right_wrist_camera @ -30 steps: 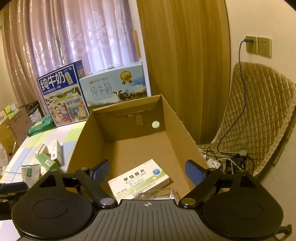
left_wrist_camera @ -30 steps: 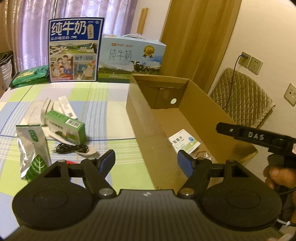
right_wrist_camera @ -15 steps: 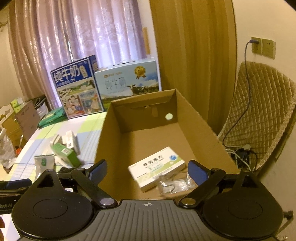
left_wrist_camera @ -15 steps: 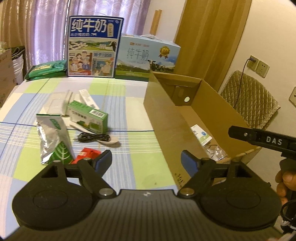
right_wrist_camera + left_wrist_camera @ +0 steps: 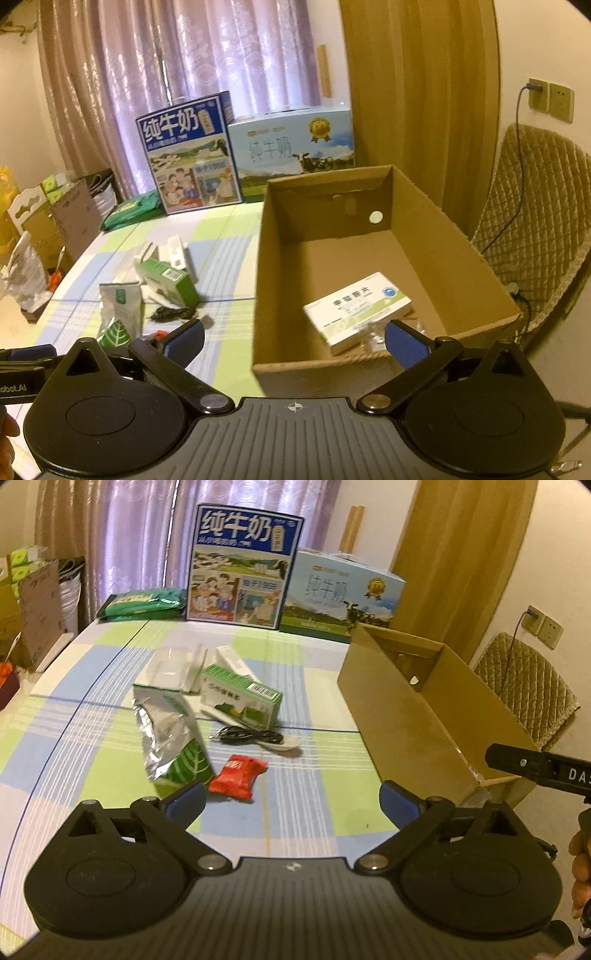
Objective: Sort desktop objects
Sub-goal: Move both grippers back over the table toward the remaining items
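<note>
An open cardboard box (image 5: pixel 413 709) (image 5: pixel 439 236) stands at the table's right edge; inside lie a white medicine box (image 5: pixel 356 310) and a clear plastic packet (image 5: pixel 373 334). Loose on the checked tablecloth are a red snack packet (image 5: pixel 238 777), a silver-green pouch (image 5: pixel 170 738) (image 5: pixel 120 314), a green box (image 5: pixel 240 701) (image 5: pixel 168 282), a black cable (image 5: pixel 247 735) (image 5: pixel 171 314) over a white spoon, a clear plastic tray (image 5: pixel 173 666) and a white tube box (image 5: pixel 232 661). My left gripper (image 5: pixel 291 805) hangs open, empty, near the red packet. My right gripper (image 5: pixel 293 341) is open, empty, at the box's near wall.
Two milk cartons (image 5: pixel 243 565) (image 5: pixel 341 592) and green packs (image 5: pixel 142 603) line the table's far edge. A quilted chair (image 5: pixel 532 229) and wall sockets (image 5: pixel 550 98) stand right of the box. Cardboard boxes and bags (image 5: pixel 40 229) sit on the floor at left.
Both grippers have pulled back and swung left, away from the box interior. The left view now faces the loose items on the cloth. Both stayed open.
</note>
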The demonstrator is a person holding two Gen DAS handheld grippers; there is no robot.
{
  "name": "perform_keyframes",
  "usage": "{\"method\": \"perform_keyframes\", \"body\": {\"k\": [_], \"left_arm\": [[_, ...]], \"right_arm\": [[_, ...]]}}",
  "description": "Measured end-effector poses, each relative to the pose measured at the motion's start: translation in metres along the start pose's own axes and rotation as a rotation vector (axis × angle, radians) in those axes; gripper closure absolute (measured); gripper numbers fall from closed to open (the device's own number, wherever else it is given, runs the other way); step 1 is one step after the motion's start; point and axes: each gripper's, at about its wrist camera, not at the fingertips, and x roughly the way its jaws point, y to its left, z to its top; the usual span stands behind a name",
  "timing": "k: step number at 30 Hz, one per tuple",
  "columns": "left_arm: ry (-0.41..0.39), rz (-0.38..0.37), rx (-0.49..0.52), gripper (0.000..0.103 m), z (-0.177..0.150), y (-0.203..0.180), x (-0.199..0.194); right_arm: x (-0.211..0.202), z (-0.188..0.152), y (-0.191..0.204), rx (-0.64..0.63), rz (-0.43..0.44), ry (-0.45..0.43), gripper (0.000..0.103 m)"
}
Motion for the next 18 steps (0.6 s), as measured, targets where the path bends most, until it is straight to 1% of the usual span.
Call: {"method": "perform_keyframes", "body": {"k": [3,10,18], "left_arm": [[0.004,0.009,-0.016,0.002,-0.004,0.01,-0.005],[0.015,0.036,-0.023,0.002,-0.013,0.036,-0.013],[0.023,0.102,-0.026,0.002,-0.021,0.071,-0.018]], "right_arm": [[-0.002,-0.001,0.009,-0.004,0.013,0.0,0.002],[-0.012,-0.008,0.039,-0.014,0.082,-0.009,0.002],[-0.006,-0.021,0.077,-0.052,0.165,0.024,0.002]]}}
